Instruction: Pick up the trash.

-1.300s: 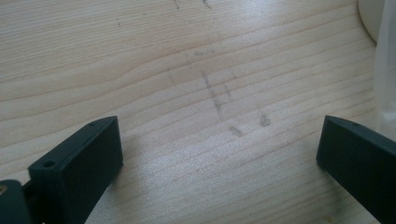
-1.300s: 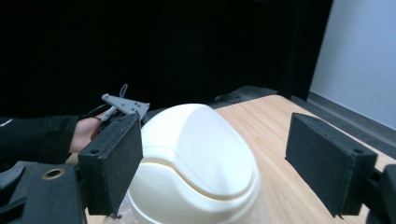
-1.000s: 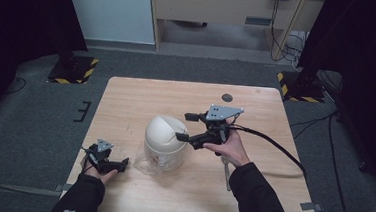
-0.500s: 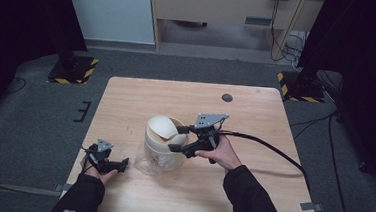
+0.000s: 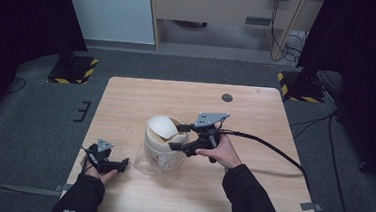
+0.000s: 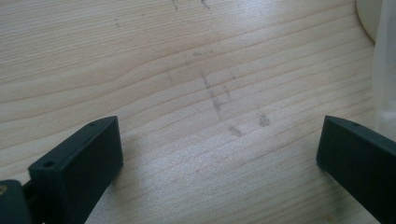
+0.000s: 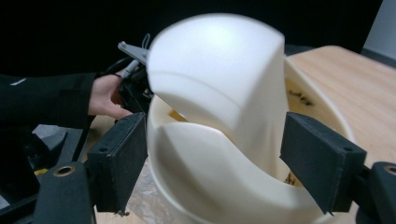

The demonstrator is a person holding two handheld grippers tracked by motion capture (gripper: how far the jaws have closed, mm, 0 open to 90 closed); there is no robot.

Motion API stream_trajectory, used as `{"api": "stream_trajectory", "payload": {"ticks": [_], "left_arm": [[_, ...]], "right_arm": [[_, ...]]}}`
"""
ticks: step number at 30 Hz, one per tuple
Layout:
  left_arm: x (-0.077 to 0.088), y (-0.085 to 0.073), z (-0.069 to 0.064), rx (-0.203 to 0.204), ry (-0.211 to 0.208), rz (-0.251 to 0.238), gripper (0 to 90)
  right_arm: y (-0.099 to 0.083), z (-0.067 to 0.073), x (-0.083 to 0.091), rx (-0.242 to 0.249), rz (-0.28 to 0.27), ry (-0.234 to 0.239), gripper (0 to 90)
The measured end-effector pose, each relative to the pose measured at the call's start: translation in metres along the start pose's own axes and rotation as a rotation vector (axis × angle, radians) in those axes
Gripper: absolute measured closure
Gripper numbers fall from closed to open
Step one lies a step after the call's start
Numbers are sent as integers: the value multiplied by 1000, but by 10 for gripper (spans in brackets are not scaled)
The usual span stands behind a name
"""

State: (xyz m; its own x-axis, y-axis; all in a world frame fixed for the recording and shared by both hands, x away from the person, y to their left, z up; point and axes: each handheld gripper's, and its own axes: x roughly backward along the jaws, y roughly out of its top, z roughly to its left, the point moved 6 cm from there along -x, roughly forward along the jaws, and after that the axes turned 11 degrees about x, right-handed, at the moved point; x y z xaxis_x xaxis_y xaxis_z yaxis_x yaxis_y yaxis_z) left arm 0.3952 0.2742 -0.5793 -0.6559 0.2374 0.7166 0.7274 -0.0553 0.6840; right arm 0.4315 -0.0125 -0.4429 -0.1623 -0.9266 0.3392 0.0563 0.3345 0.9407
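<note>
A white tub with a domed swing lid (image 5: 160,126) stands at the middle of the wooden table (image 5: 255,120), on crumpled clear plastic (image 5: 144,166). The lid is tilted, and the tub's inside shows beside it. My right gripper (image 5: 178,137) reaches in from the right. It is open, with its jaws either side of the lid (image 7: 215,84) and tub rim (image 7: 322,112), not pressing on them. My left gripper (image 5: 121,163) rests low on the table near the front left corner, open over bare wood (image 6: 219,93). The plastic's edge (image 6: 385,70) lies just to its right.
A thick black cable (image 5: 273,144) trails from the right gripper across the table's right half. A small dark round disc (image 5: 227,97) sits near the far edge. Black stand bases with yellow-black tape (image 5: 73,68) are on the floor beyond the table's corners.
My right gripper has moved left and down to the tub, and its jaws now straddle the lid. The lid has tipped from domed-over to tilted. The left gripper has stayed put.
</note>
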Motion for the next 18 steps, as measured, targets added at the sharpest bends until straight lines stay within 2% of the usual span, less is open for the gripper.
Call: {"api": "stream_trajectory", "payload": {"ticks": [4,6,7,9,11,12,13,14,18], "left_arm": [[0,0,0,0,0,0,0],[0,0,0,0,0,0,0],[0,0,0,0,0,0,0],[0,0,0,0,0,0,0],[0,0,0,0,1,-1,0],[0,0,0,0,0,0,0],[0,0,0,-1,0,0,0],[0,0,0,0,0,0,0],[0,0,0,-1,1,0,0]], "right_arm": [[14,1,24,26,-17,-42,245],[18,-1,39,32,-2,-99,266],[19,-4,47,19,-29,-137,283],[15,-10,65,-18,-34,-214,291],[5,-18,84,-47,-20,-311,291],[-4,-22,95,-52,13,-365,305],[-8,-23,99,-57,29,-385,304],[-21,-26,109,-71,76,-441,311],[-53,-23,125,-118,143,-524,353]]}}
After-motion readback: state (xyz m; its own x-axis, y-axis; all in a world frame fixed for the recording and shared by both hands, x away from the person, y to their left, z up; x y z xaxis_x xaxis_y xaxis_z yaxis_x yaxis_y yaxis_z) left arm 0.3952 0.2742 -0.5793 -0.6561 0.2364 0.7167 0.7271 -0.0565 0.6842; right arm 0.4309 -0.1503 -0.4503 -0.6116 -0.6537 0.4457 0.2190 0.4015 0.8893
